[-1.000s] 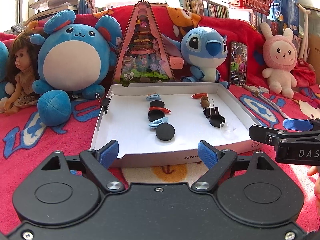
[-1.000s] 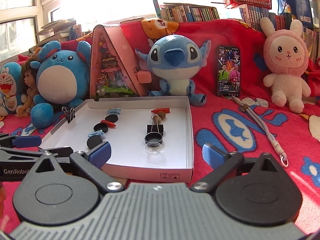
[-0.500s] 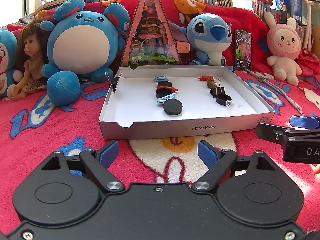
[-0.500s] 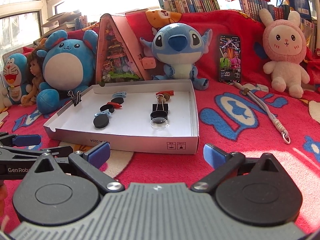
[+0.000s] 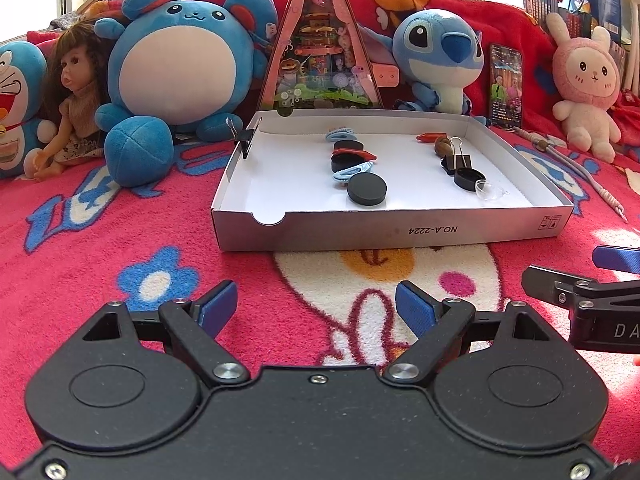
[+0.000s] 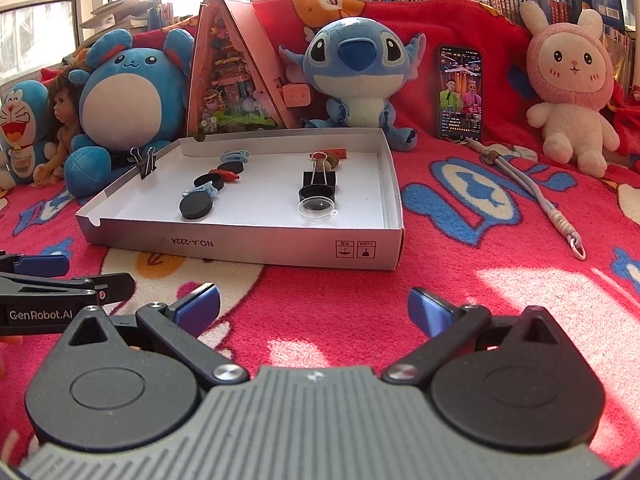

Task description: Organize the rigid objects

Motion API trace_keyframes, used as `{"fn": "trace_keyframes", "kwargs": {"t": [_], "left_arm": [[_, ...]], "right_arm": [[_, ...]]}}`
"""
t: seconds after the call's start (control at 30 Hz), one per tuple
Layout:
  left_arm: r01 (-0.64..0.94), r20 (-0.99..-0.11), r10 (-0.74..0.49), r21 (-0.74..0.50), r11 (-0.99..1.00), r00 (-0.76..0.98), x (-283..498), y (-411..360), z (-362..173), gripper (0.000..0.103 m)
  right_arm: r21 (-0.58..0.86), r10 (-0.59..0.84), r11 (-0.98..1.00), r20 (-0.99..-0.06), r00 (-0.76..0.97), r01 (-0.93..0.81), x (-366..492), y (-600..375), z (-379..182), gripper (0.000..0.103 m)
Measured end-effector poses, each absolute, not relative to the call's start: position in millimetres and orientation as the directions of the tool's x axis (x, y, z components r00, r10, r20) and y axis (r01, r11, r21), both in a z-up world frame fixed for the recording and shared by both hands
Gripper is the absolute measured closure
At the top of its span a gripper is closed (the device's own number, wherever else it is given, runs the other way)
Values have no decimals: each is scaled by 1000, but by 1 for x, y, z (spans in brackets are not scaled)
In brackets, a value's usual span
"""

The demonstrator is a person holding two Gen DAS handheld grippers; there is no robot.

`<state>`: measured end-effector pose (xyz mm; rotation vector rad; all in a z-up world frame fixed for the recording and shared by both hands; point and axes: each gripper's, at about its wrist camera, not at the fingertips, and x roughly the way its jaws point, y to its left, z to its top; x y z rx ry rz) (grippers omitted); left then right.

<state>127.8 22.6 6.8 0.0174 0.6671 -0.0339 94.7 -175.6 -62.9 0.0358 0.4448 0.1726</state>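
Observation:
A shallow white cardboard box (image 5: 384,229) (image 6: 256,246) lies on the red blanket. Inside, a left row holds black round lids (image 5: 367,188) (image 6: 195,207), blue hair clips (image 5: 353,169) and a red clip (image 5: 356,153). A right row holds a red clip (image 5: 431,136), a brown nut, a black binder clip (image 5: 456,160) (image 6: 319,178), a black lid (image 5: 469,178) and a clear dome (image 5: 491,191) (image 6: 316,209). Another binder clip (image 5: 244,136) grips the box's left wall. My left gripper (image 5: 316,310) and right gripper (image 6: 314,308) hover open over the blanket in front of the box, nothing between their fingers.
Plush toys, a doll (image 5: 76,96), a triangular pink toy box (image 5: 320,44) and a lit phone (image 5: 505,84) stand behind the box. A grey lanyard (image 6: 532,196) lies on the blanket to the right. Bookshelves fill the background.
Both grippers have pulled back from over the box and sunk toward the blanket; the box now sits farther ahead. The jaws stayed open and the objects in the box did not move.

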Motion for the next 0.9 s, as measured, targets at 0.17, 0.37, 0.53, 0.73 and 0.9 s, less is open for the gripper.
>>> {"fn": "trace_keyframes", "kwargs": {"t": [0.17,0.37,0.53,0.73,0.9], "left_arm": [[29,-624,-21,2,1000,781,129,24,4,17],[23,-625,-20,-3,1000,780,130,24,2,17],[18,-618,-13,2,1000,786,131,23,0,15],[9,-605,-4,5,1000,796,130,24,-5,13],[4,-598,0,5,1000,801,129,24,-8,10]], "right_arm": [[69,171,985,-434,884,-156,96,-174,-66,0],[68,169,986,-442,881,-155,97,-172,-68,0],[67,163,987,-451,878,-149,99,-170,-72,0],[58,152,988,-462,874,-142,102,-169,-76,0],[47,143,990,-472,870,-137,103,-167,-77,0]]}}
